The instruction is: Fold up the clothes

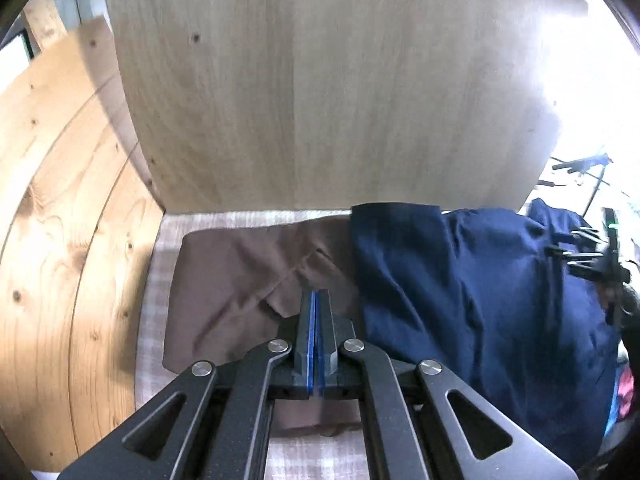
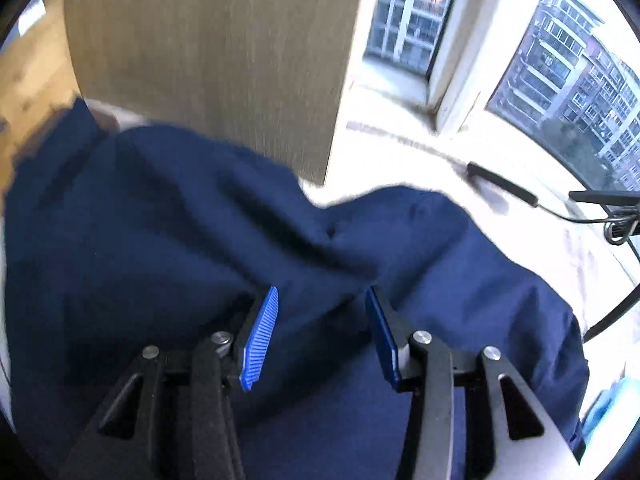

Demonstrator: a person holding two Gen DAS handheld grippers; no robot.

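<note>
Navy blue fabric, a rumpled garment (image 2: 160, 216), fills most of the right wrist view and lies heaped in soft folds. In the left wrist view the same navy garment (image 1: 460, 280) occupies the right half of the surface, its left edge overlapping a flat brown garment (image 1: 240, 276). Both rest on a pale checked cloth (image 1: 160, 280) that shows along the left and near edges.

Left gripper (image 1: 319, 300): fingers pressed together, blue pads meeting with no gap, nothing visible between them. Its tips sit over the brown garment, just beside the navy edge; contact with the cloth cannot be told.

Right gripper (image 2: 322, 300): jaws spread wide, ribbed blue pads (image 2: 260, 336) well apart, holding nothing. Navy cloth shows between and beneath the fingers. The right gripper (image 1: 592, 256) also appears at the far right of the left wrist view, over the navy garment.

A light wood-grain panel (image 1: 320, 80) stands upright behind the garments. Knotty pine boards (image 1: 60, 240) run along the left. In the right wrist view, a window (image 2: 560, 72) looks onto apartment blocks, and a black cable (image 2: 504, 188) crosses the bright sill.
</note>
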